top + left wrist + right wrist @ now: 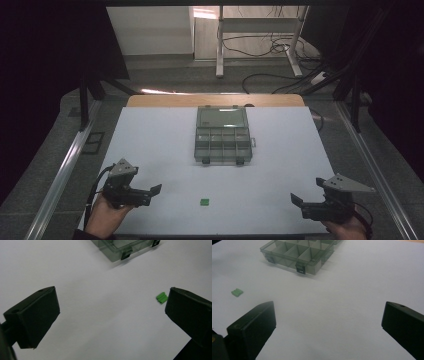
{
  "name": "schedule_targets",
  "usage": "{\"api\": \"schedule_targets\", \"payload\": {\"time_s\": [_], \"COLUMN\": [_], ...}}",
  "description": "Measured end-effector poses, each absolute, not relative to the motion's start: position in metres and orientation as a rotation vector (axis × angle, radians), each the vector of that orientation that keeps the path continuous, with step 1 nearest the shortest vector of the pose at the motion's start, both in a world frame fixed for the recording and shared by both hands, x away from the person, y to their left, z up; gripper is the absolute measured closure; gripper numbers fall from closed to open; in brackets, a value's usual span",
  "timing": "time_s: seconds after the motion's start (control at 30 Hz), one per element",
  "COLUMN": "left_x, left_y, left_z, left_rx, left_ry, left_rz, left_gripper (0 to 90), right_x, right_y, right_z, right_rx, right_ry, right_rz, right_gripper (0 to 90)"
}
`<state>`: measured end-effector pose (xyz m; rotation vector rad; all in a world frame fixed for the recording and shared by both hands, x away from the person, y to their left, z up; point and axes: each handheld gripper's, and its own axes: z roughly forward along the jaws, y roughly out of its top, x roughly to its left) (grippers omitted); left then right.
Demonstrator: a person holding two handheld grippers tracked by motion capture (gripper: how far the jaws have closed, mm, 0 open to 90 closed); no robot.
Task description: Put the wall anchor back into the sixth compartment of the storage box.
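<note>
A small green block (204, 202) lies on the white table near the front edge, between my two grippers. It shows as a ridged green piece (162, 297) beside the right jaw in the left gripper view and at the far left (237, 292) in the right gripper view. A clear compartment box (222, 135) sits open at the table's middle, its lid folded back, its cells looking empty. My left gripper (155, 190) rests at the front left, open, holding nothing. My right gripper (295, 200) rests at the front right, also open, jaws wide apart.
The white table top (150, 145) ends at a wooden strip (215, 100) at the back. Metal rails (65, 165) run along both sides. Beyond the table stand a desk frame (260, 40) and loose cables (280, 80) on the floor.
</note>
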<state>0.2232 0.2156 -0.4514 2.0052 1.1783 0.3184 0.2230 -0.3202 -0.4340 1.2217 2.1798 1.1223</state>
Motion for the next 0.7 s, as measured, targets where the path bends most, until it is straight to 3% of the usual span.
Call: {"api": "schedule_targets", "payload": {"time_s": [0.23, 0.7], "left_x": [0.235, 0.253], "left_y": [0.206, 0.187], "left_z": [-0.453, -0.455], "left_rx": [2.047, 2.123], "left_ry": [1.120, 1.050], "left_rz": [0.264, 0.227], "left_gripper": [0.2, 15.1], "right_x": [0.223, 0.224], "right_y": [-0.320, -0.320], "right_z": [-0.434, -0.435], "right_rx": [1.230, 1.243], "right_ry": [2.180, 2.183], "right_rz": [1.116, 1.098], "right_gripper": [0.0, 0.0]}}
